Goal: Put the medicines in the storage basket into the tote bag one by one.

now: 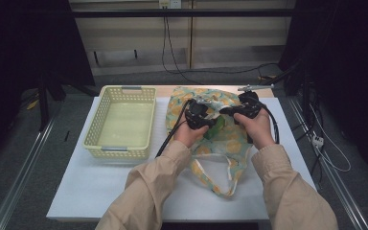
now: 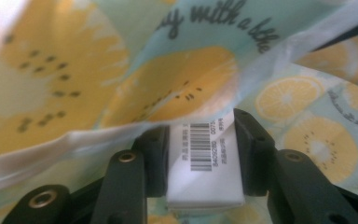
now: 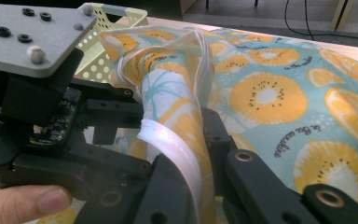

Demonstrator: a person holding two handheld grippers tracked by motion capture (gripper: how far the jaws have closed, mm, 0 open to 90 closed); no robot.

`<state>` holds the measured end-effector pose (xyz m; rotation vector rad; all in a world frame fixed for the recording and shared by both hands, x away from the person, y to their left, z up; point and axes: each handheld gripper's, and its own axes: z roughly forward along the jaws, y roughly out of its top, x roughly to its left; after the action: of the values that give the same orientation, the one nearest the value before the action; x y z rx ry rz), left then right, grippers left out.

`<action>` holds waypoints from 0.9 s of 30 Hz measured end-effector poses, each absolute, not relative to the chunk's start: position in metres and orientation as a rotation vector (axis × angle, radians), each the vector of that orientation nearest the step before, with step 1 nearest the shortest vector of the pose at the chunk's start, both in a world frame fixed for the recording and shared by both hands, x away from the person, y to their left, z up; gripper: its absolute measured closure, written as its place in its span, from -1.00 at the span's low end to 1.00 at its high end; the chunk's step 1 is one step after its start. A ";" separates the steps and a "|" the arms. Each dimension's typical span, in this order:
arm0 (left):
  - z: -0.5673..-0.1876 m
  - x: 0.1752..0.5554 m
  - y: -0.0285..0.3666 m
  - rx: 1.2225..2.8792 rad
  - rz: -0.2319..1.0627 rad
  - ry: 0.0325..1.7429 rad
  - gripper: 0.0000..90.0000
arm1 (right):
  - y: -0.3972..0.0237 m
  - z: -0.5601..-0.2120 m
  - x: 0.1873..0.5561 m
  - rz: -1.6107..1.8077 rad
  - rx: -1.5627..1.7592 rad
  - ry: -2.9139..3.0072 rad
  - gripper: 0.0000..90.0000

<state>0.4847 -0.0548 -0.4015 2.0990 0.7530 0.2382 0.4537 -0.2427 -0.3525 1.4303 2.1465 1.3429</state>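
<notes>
The jaws of the left gripper point(image 2: 200, 154) stand part-way apart with a white barcoded box point(image 2: 204, 163) between them, its sides against the pads, so I read it as held at the mouth of the fruit-print fabric bag point(image 1: 220, 139). The jaws of the right gripper point(image 3: 193, 154) are closed tight on the bag's white-hemmed rim point(image 3: 177, 140), bunching the cloth and lifting it so the opening stands up. In the high view both grippers meet over the bag, the left gripper point(image 1: 197, 115) just beside the right one point(image 1: 245, 108), and something green shows between them (I cannot tell what it is). The bag lies on the right half of the white counter point(image 1: 100, 191), reaching its far edge, with its handles trailing toward the near edge; the yellow perforated basket point(image 1: 122, 120) sits on the left half, empty as far as I can see.

The main risk, as I judge it, is the box slipping: the hold is only on its two smooth sides, and any drag of the hem across its top could twist it loose. The pinched rim could also slide out of the right jaws, letting the mouth collapse over the box. The two grippers work so near each other that a small sideways move could knock them together.
</notes>
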 end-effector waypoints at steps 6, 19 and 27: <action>-0.382 0.468 -0.035 2.144 0.221 0.727 -0.49 | -0.247 -0.355 0.452 1.336 1.425 2.148 1.00; -0.388 0.428 0.011 2.171 0.161 0.661 -0.63 | -0.246 -0.353 0.446 1.368 1.397 2.170 1.00; -0.419 0.425 -0.006 2.229 0.135 0.608 -0.72 | -0.248 -0.350 0.443 1.371 1.395 2.173 1.00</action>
<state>0.4247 -0.0061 -0.4194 2.2292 0.6084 0.1350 0.4426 -0.2484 -0.3504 1.3949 2.1735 1.3713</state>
